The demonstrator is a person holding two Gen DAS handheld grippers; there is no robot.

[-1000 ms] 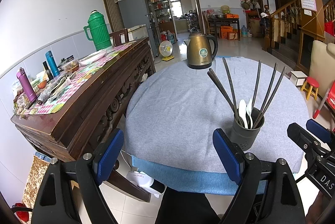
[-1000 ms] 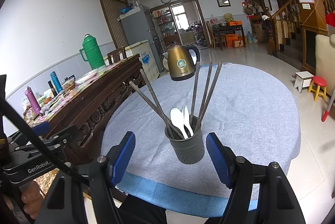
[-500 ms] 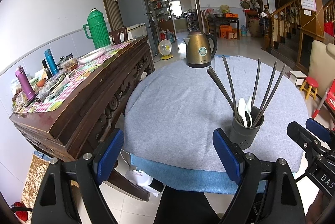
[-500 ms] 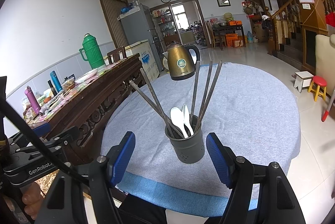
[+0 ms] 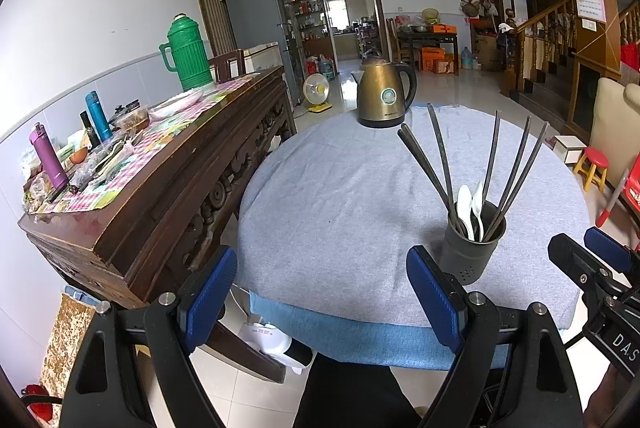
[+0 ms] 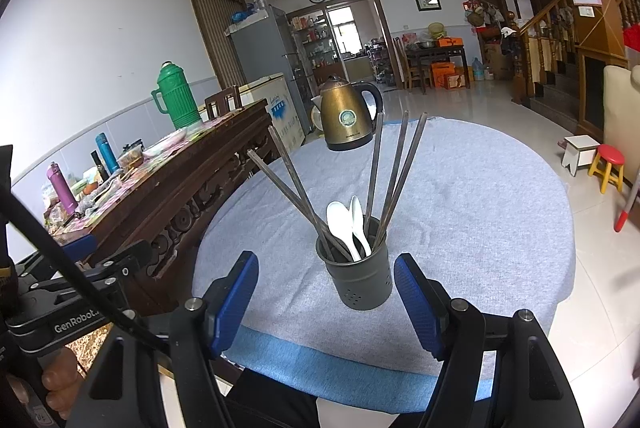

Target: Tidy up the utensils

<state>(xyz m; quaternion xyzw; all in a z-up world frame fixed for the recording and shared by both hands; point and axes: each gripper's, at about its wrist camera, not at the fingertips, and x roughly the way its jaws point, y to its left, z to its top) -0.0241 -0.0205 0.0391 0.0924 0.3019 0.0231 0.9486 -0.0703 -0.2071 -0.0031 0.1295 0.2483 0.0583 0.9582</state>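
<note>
A dark grey utensil holder (image 6: pixel 359 280) (image 5: pixel 473 255) stands near the front edge of the round table with its grey cloth (image 6: pixel 460 195) (image 5: pixel 340 195). Several dark chopsticks (image 6: pixel 396 171) (image 5: pixel 440 155) and two white spoons (image 6: pixel 344 228) (image 5: pixel 470 205) stick up out of it. My right gripper (image 6: pixel 326 298) is open just in front of the holder, its blue pads apart on either side and short of it. My left gripper (image 5: pixel 320 298) is open with nothing between its fingers, to the left of the holder. The right gripper's tip (image 5: pixel 592 260) shows at the left wrist view's right edge.
A brass-coloured kettle (image 5: pixel 384 93) (image 6: pixel 348 119) stands at the table's far edge. To the left is a carved wooden sideboard (image 5: pixel 168 179) with a green thermos (image 5: pixel 186 53), bottles and clutter. A red stool (image 6: pixel 608 163) and stairs lie to the right. A hand (image 6: pixel 56 376) holds the left gripper.
</note>
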